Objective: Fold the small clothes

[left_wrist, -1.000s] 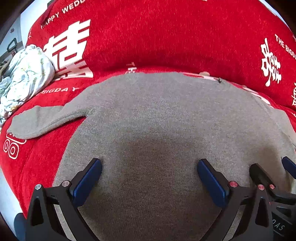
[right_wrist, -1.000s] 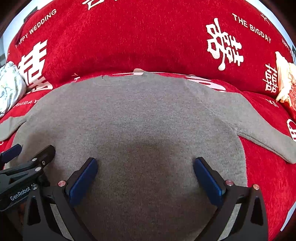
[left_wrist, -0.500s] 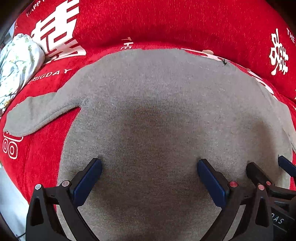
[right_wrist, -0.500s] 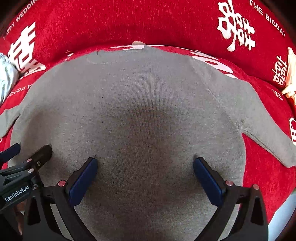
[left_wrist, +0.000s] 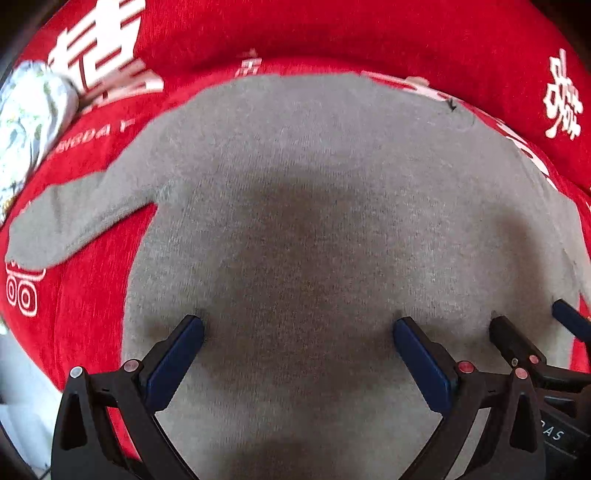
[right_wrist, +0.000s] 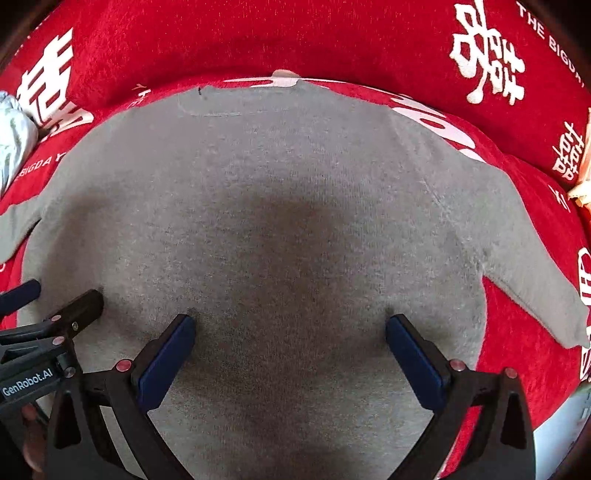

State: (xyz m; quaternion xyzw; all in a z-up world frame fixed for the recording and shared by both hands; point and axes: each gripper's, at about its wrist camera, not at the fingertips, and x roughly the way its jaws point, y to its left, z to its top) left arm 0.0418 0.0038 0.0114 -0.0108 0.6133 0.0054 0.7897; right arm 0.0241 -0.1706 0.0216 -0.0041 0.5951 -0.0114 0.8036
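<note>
A small grey knit sweater [left_wrist: 314,206] lies flat on a red cloth, with its neckline at the far side; it also fills the right wrist view [right_wrist: 295,221]. Its left sleeve [left_wrist: 74,218] sticks out to the left and its right sleeve [right_wrist: 535,288] sticks out to the right. My left gripper [left_wrist: 297,326] is open, with both fingertips pressed on the sweater's lower body. My right gripper [right_wrist: 290,325] is open too, fingertips down on the sweater just right of the left one. Each gripper shows at the edge of the other's view.
The red cloth [left_wrist: 369,33] with white printed characters covers the surface and rises behind the sweater. A pale floral garment [left_wrist: 26,122] lies bunched at the far left. A cream item [right_wrist: 583,173] sits at the far right edge. The cloth's front edge shows at the lower corners.
Both grippers have come down and forward onto the sweater, which now fills more of each view. Both stay open.
</note>
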